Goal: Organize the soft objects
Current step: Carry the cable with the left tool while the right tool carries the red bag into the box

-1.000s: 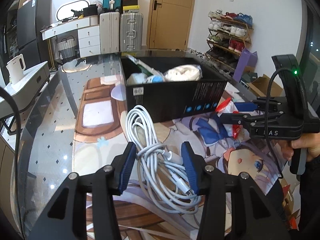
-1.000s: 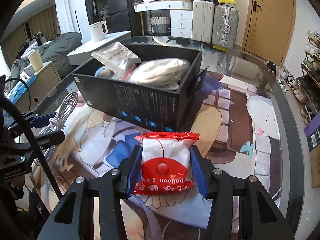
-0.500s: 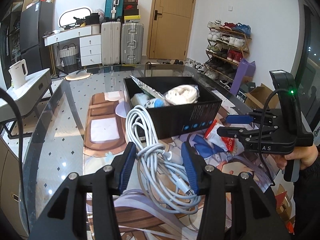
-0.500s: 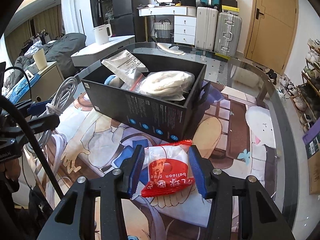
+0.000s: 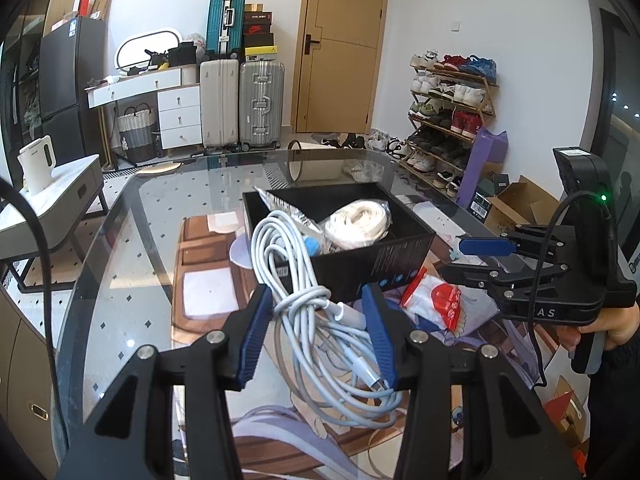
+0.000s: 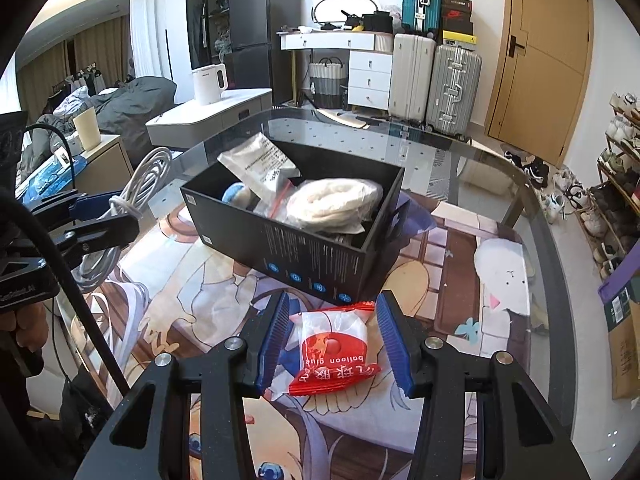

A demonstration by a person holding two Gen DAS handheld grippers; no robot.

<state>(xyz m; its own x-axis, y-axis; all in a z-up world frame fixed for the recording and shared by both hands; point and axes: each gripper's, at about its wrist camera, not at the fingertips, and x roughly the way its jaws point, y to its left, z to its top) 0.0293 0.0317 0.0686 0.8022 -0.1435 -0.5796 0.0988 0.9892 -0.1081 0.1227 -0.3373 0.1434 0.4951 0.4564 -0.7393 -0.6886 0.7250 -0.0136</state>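
Note:
My left gripper [image 5: 318, 330] is shut on a coiled white cable [image 5: 316, 312] and holds it in the air near the black box [image 5: 372, 264]. The cable also shows in the right wrist view [image 6: 120, 216]. My right gripper [image 6: 334, 340] is open, its jaws apart on either side of a red and white balloon glue packet [image 6: 334, 350] that lies on the printed mat just in front of the box [image 6: 304, 256]. The packet shows in the left wrist view [image 5: 434, 302]. The box holds a white rope bundle [image 6: 332, 200], a plastic bag [image 6: 258, 162] and a blue item.
The box stands on an anime-print mat [image 6: 452, 276] on a glass table [image 5: 120, 240]. Suitcases [image 5: 244, 104], a white desk, a shoe rack [image 5: 448, 112] and a side table with a white kettle [image 6: 208, 84] stand around the room.
My left gripper has lifted the cable higher, with the box now lower in view. My right gripper has opened and the packet now lies on the mat between its jaws.

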